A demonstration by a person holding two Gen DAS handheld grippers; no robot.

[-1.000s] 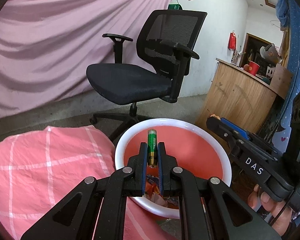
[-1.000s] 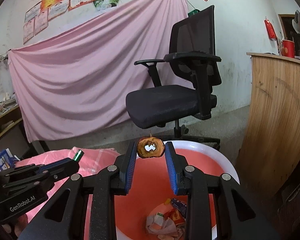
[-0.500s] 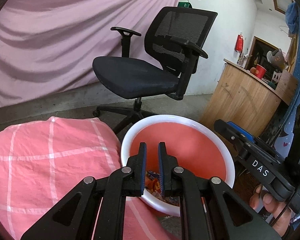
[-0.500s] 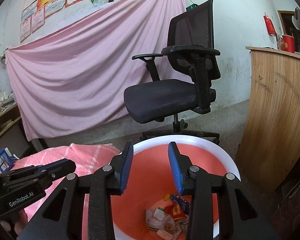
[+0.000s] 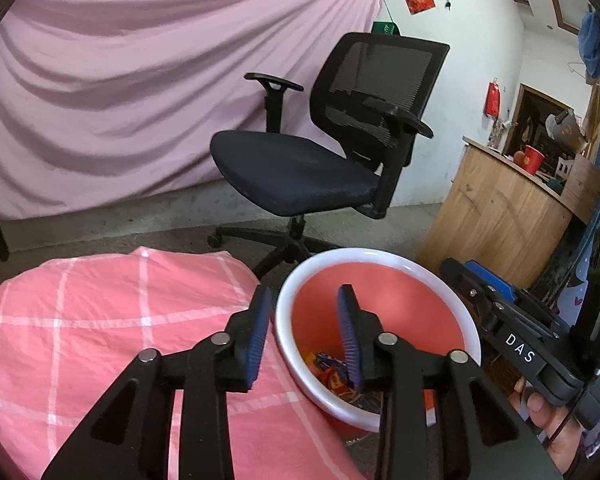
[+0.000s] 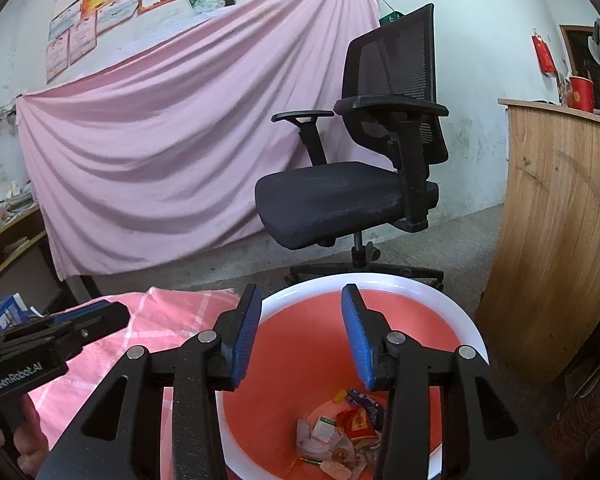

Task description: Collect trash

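Observation:
A red bin with a white rim stands beside the pink checked cloth. Several wrappers and scraps of trash lie on its bottom, also partly visible in the left wrist view. My left gripper is open and empty over the bin's left rim. My right gripper is open and empty above the bin. The right gripper's body shows in the left wrist view; the left one shows in the right wrist view.
A black office chair stands just behind the bin. A wooden counter is at the right. The pink checked cloth covers the surface at the left. A pink sheet hangs on the far wall.
The left gripper let go of a green battery and the right let go of a brown scrap; both jaws then opened wider. The left gripper shifted left off the bin's middle.

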